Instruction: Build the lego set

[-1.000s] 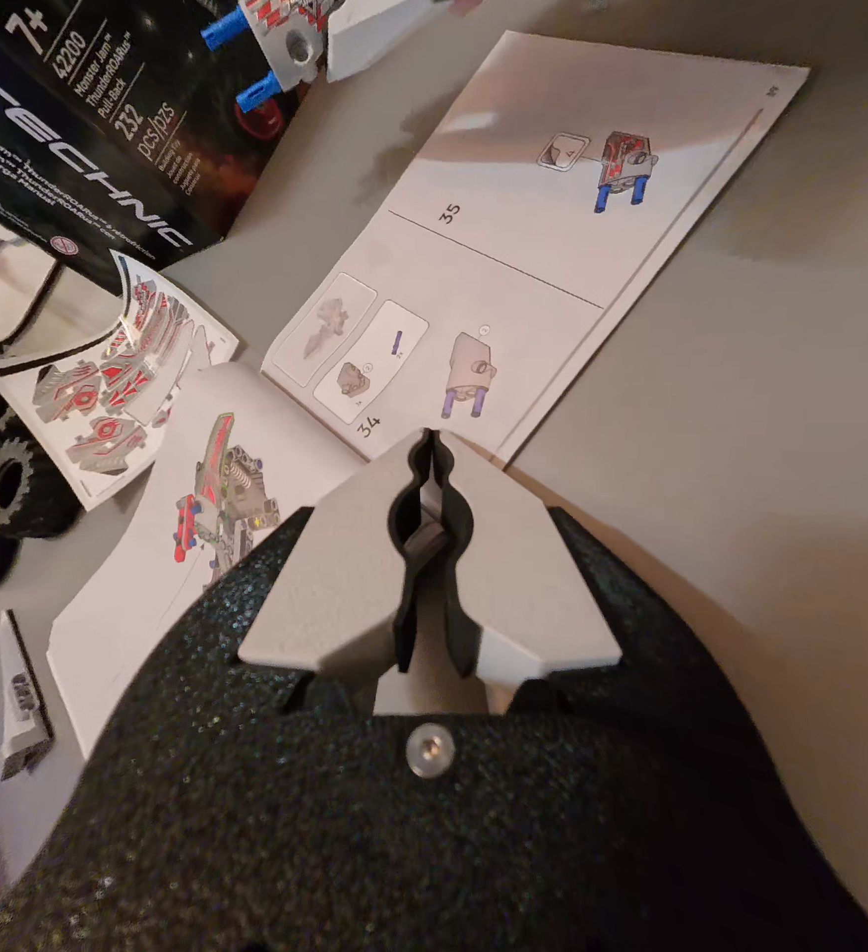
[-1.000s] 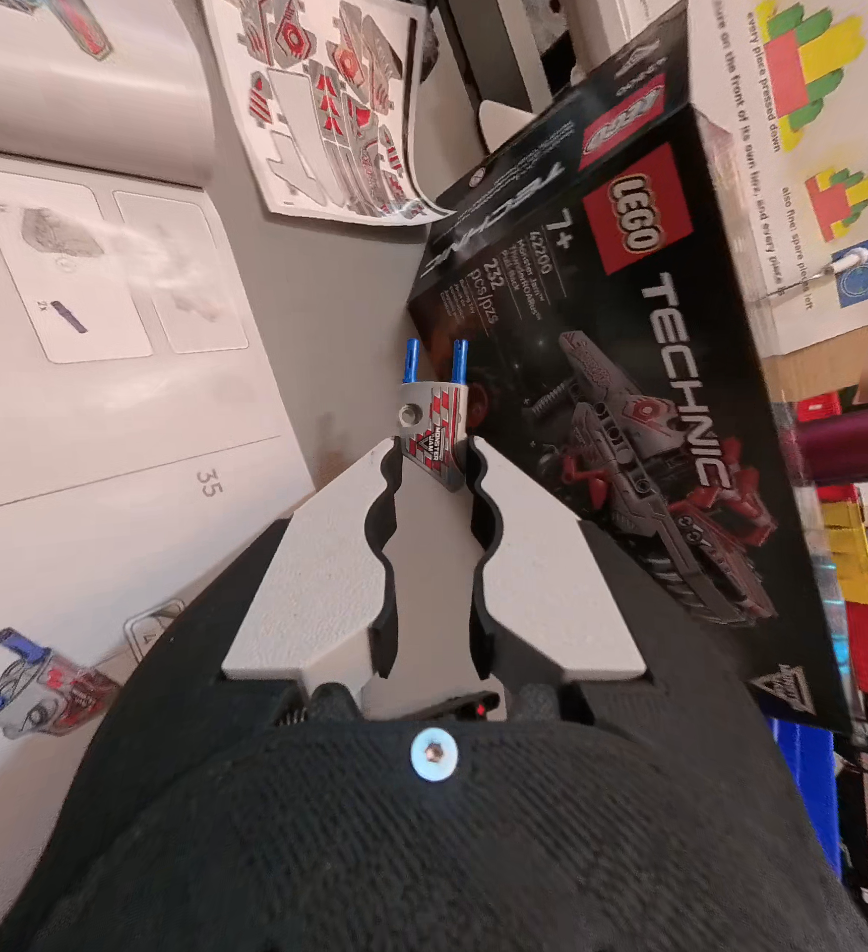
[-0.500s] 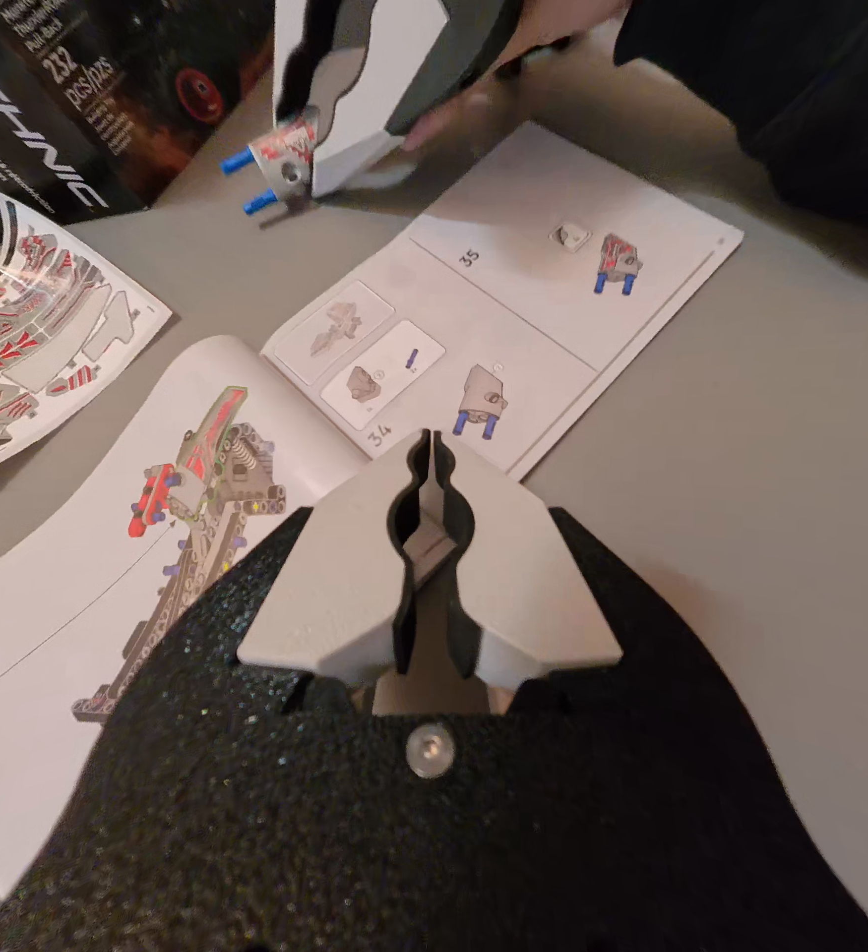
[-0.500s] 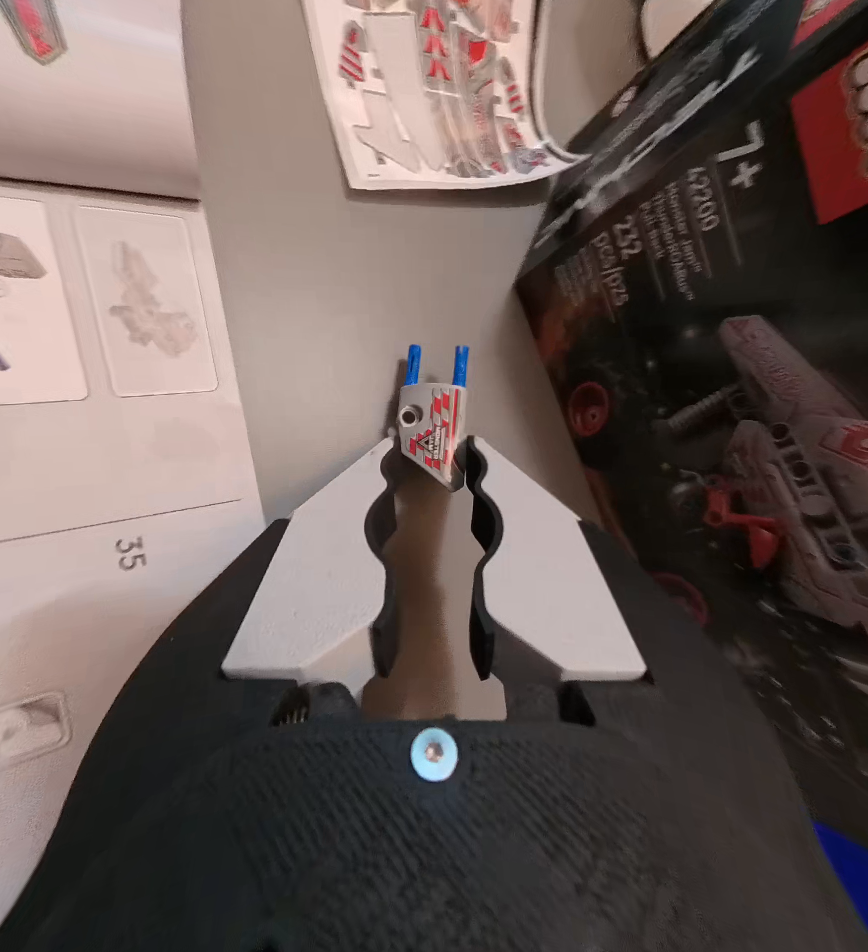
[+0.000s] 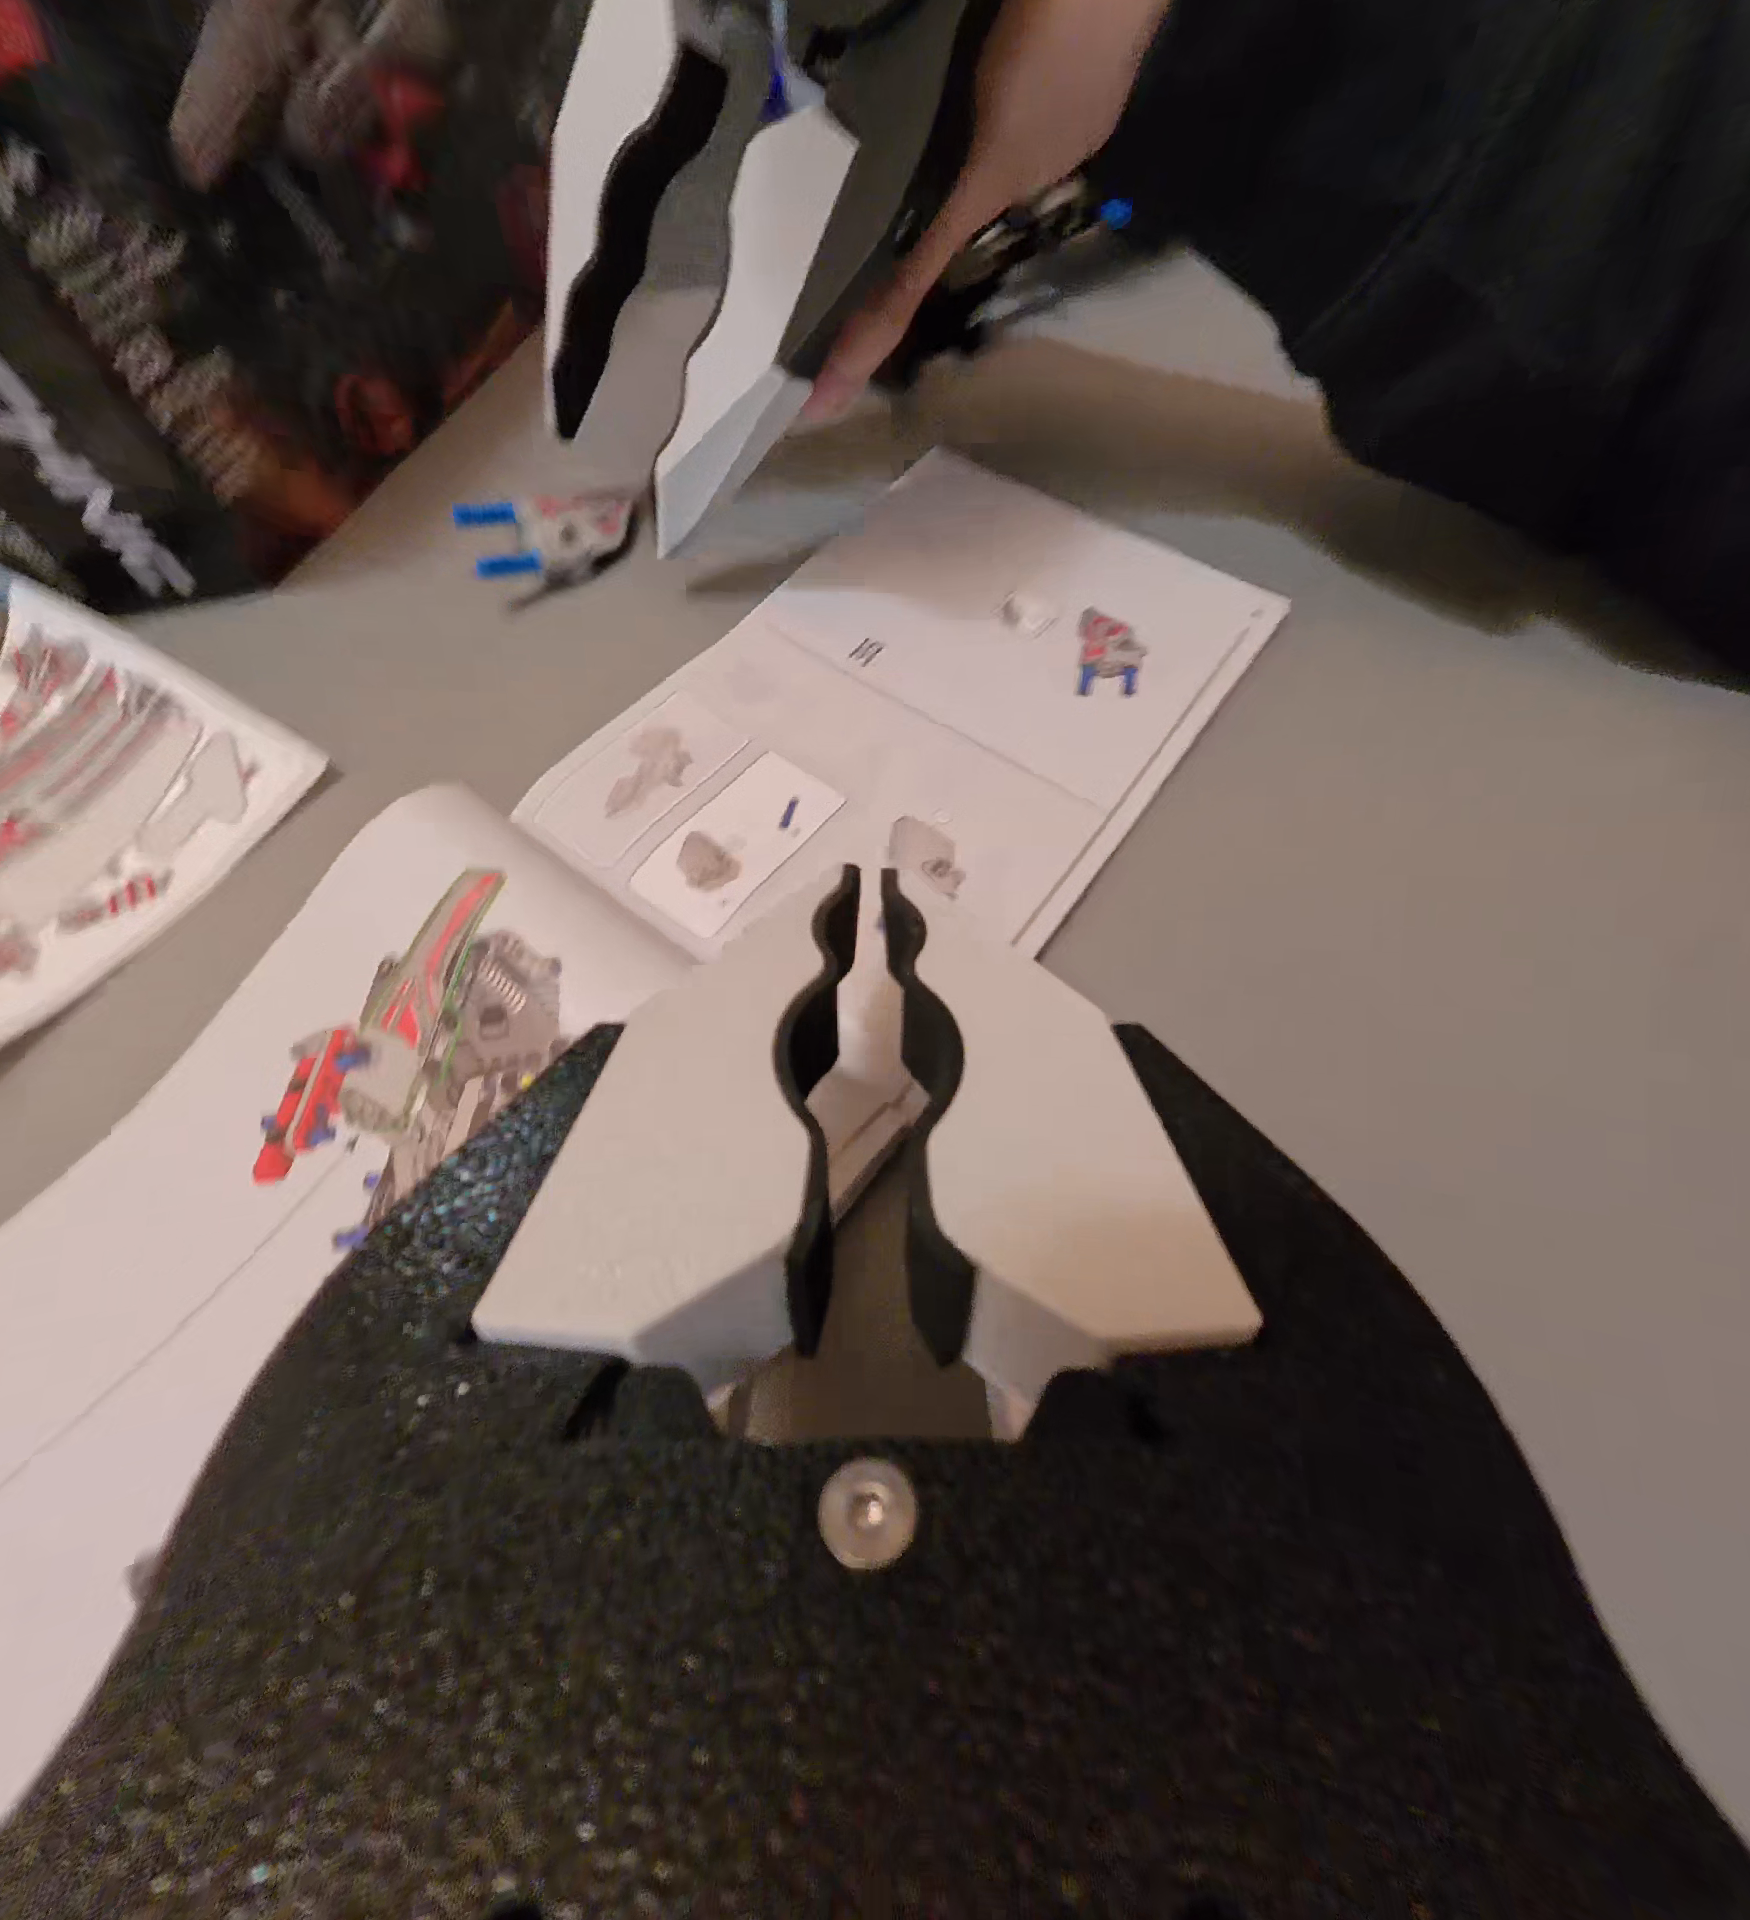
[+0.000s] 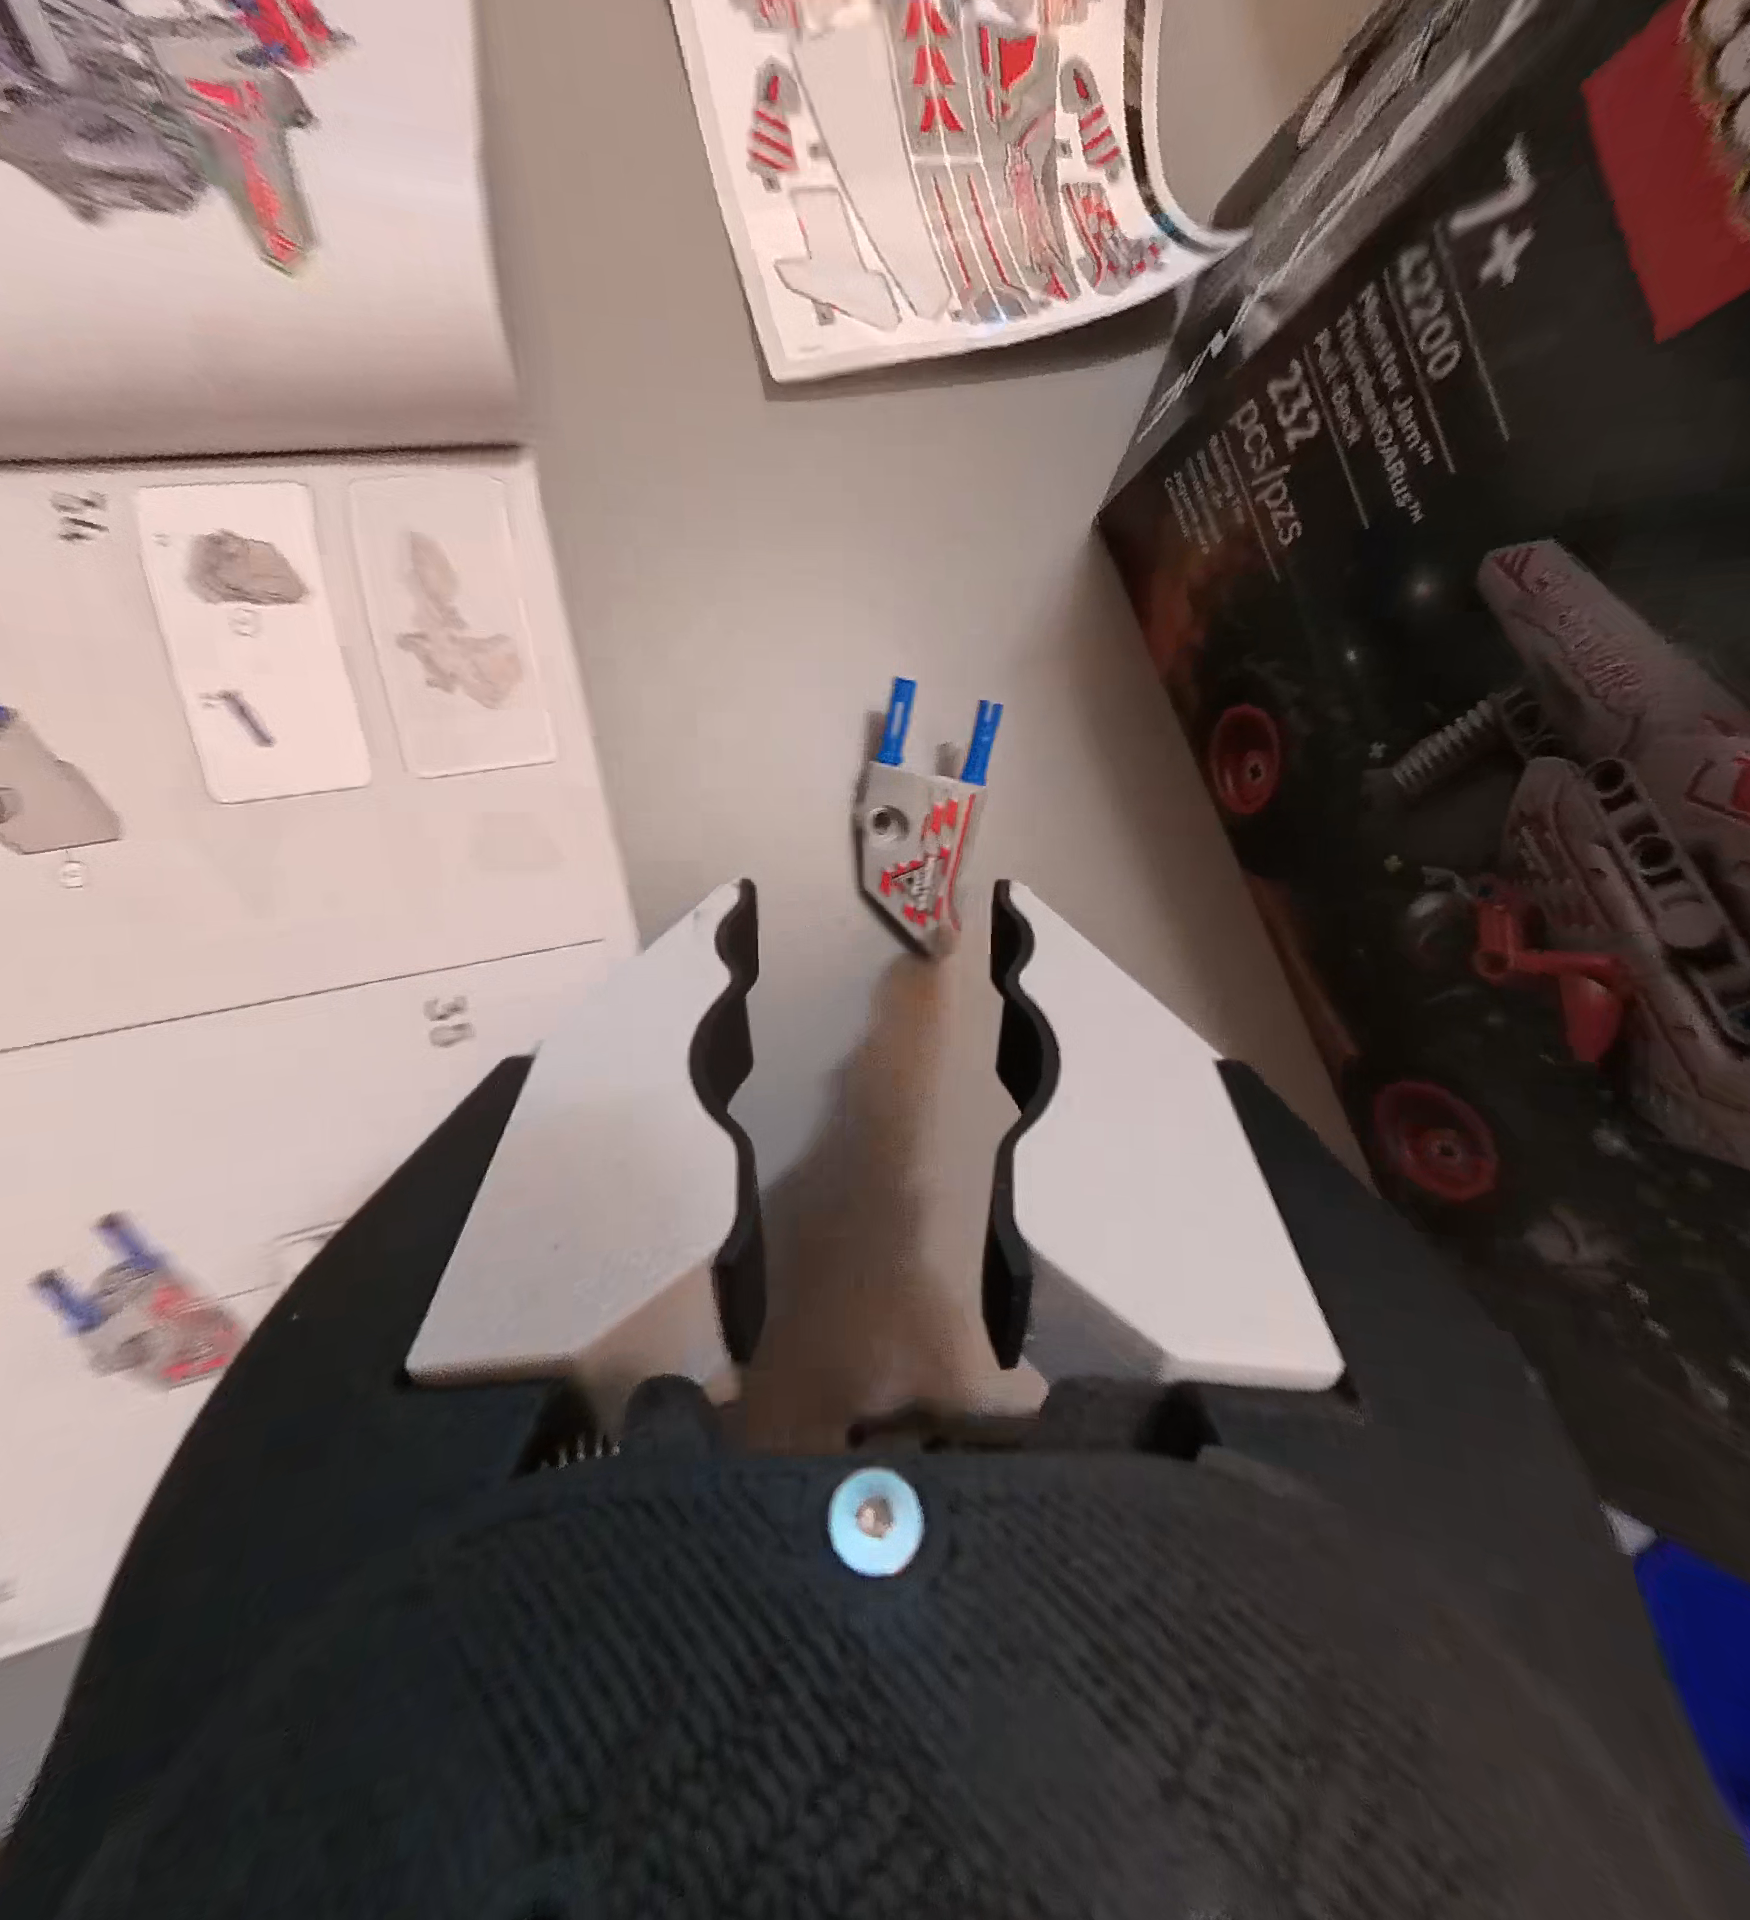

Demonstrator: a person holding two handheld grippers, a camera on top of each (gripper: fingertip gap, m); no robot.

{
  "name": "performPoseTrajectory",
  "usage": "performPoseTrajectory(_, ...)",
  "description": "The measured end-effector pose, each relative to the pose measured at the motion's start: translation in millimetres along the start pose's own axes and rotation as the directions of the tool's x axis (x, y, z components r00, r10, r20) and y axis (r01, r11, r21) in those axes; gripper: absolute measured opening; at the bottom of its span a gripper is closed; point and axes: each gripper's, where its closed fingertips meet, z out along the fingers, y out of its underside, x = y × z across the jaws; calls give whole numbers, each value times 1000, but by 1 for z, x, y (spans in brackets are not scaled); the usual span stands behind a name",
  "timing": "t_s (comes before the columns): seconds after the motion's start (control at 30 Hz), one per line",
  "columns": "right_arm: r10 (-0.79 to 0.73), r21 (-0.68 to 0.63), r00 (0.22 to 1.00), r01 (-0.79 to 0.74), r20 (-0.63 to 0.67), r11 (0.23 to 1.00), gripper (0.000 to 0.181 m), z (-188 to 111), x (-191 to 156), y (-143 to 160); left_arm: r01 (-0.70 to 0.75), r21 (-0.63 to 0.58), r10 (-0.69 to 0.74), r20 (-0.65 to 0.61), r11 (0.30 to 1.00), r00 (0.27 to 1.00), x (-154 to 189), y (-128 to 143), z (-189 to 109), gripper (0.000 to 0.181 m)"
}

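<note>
A small grey lego piece [image 6: 918,852] with a red sticker and two blue pins lies on the grey table beside the box. It also shows in the left wrist view [image 5: 564,530]. My right gripper [image 6: 871,894] is open and empty, its tips just short of the piece. In the left wrist view the right gripper [image 5: 622,483] hangs above the piece. My left gripper [image 5: 871,883] is shut and empty above the open instruction booklet [image 5: 954,727].
The black set box [image 6: 1473,727] stands right of the piece. A sticker sheet [image 6: 954,177] lies beyond it. The booklet [image 6: 227,727] lies to the left. A hand [image 5: 902,312] and a black sleeve [image 5: 1473,312] hold the right gripper. The left gripper's tips are roughly 15 cm from the right gripper's.
My right gripper has opened and let go of the lego piece, which now lies on the table, and has drawn back. My left gripper has pulled back from the booklet.
</note>
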Motion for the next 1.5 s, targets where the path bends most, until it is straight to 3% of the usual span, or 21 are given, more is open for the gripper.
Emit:
performPoseTrajectory(0.03,-3,19,1000,3,-14,1000,43,-10,-7,-4,-33,24,33,-19,999,999,6,-5,0,3)
performPoseTrajectory(0.13,-13,96,1000,11,25,995,42,-42,-47,-5,-122,18,122,-19,992,992,19,-10,7,10)
performPoseTrajectory(0.37,1,79,993,-11,117,997,46,-93,-125,76,-388,-182,389,-31,903,921,44,0,46,36)
performPoseTrajectory(0.47,25,125,992,-41,127,991,47,-102,-136,91,-358,-195,342,-110,913,933,65,-6,70,36)
performPoseTrajectory(0.6,82,178,984,-110,159,978,46,-101,-139,94,-233,-229,179,-235,945,955,80,-9,93,35)
performPoseTrajectory(0.83,106,197,971,-149,214,969,46,-96,-138,98,-266,-263,190,-281,927,941,82,-6,94,25)
performPoseTrajectory(0.9,102,203,971,-147,217,968,46,-95,-139,96,-247,-272,159,-309,930,938,87,-5,90,11)
performPoseTrajectory(1.07,74,200,971,-120,226,972,46,-88,-144,96,-222,-278,151,-255,934,955,75,-3,85,0)
performPoseTrajectory(1.27,64,247,970,-123,233,961,42,-86,-148,80,-224,-284,166,-214,932,963,66,-4,79,0)
performPoseTrajectory(1.4,61,240,975,-112,212,964,42,-80,-148,74,-198,-240,180,-93,950,979,48,-15,73,0)
performPoseTrajectory(1.5,54,289,986,-98,157,952,39,-80,-144,60,-130,-147,143,80,981,987,20,-33,53,0)
